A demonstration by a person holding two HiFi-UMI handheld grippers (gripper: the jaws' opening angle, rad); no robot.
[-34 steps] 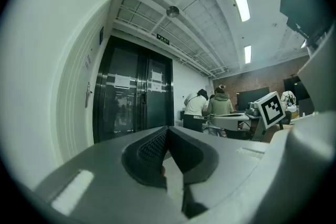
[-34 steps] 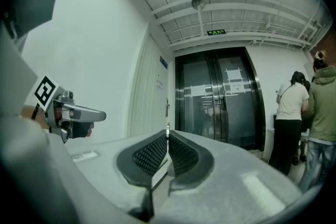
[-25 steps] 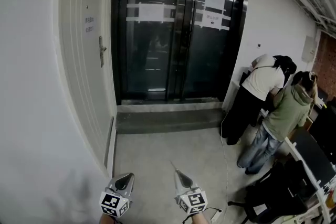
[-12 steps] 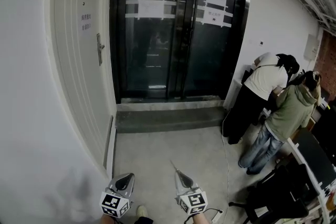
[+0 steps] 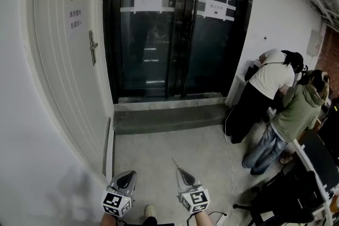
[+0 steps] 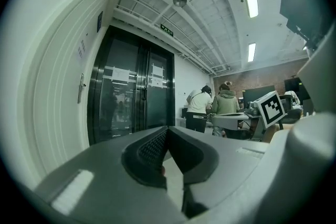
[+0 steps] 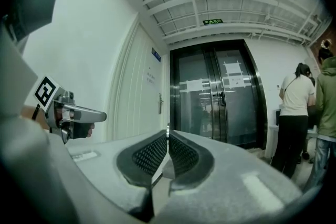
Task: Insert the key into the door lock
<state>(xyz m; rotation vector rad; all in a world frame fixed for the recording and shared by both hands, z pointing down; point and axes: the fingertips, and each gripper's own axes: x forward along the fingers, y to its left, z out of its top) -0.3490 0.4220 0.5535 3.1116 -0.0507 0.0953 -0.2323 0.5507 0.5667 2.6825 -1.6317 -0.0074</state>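
Observation:
A white door (image 5: 63,87) stands along the left wall, with a metal handle and lock plate (image 5: 92,46) at mid height. That handle also shows far off in the left gripper view (image 6: 81,87) and the right gripper view (image 7: 160,104). My right gripper (image 5: 180,170) is shut on a thin key (image 5: 175,163), whose blade pokes out past the jaw tips (image 7: 167,128). My left gripper (image 5: 130,173) is shut with nothing in it (image 6: 168,129). Both point level, low in the head view and well short of the door handle.
Dark glass double doors (image 5: 175,29) with taped paper sheets fill the far wall, above a concrete step (image 5: 169,116). Two people (image 5: 286,108) bend over a desk at the right, with chairs and cables (image 5: 275,198) near them. Grey floor (image 5: 169,151) lies ahead.
The white door, its handle and the glass doors have grown larger and slid left in the head view. Both grippers stay shut and keep their places in the picture.

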